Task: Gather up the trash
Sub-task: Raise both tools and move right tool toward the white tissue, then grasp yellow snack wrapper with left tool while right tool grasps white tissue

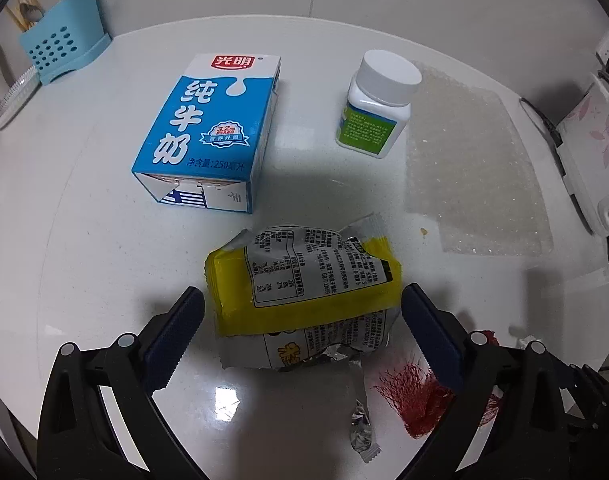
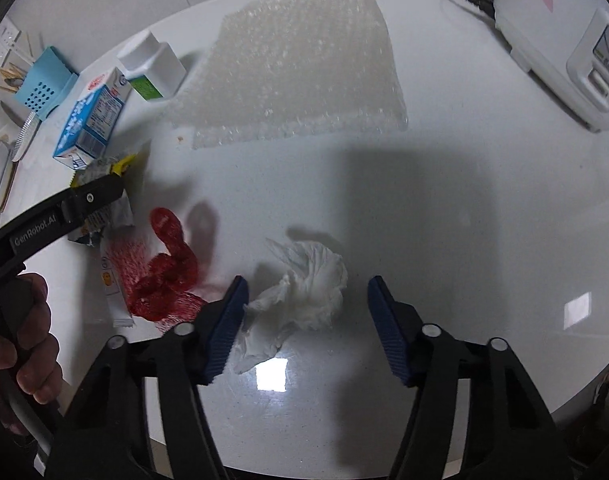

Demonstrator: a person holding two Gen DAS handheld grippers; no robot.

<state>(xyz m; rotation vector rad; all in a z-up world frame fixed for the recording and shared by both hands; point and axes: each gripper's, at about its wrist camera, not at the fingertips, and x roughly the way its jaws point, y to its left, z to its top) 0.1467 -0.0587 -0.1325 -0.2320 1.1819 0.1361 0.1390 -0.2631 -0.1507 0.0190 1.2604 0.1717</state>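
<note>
On the white table [image 2: 464, 208], left gripper [image 1: 302, 312] sits spread wide around the yellow snack wrapper [image 1: 304, 280], while right gripper [image 2: 307, 304] straddles the crumpled tissue [image 2: 304, 280], pads not squeezing it.

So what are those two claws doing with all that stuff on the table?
A person is tidying trash off a white table with a claw in each hand. The left claw sits open around a crumpled yellow snack wrapper. The right claw is open around a scrunched white tissue, not squeezing it yet. A milk carton, pill bottle, bubble wrap and red netting lie untouched.
</note>
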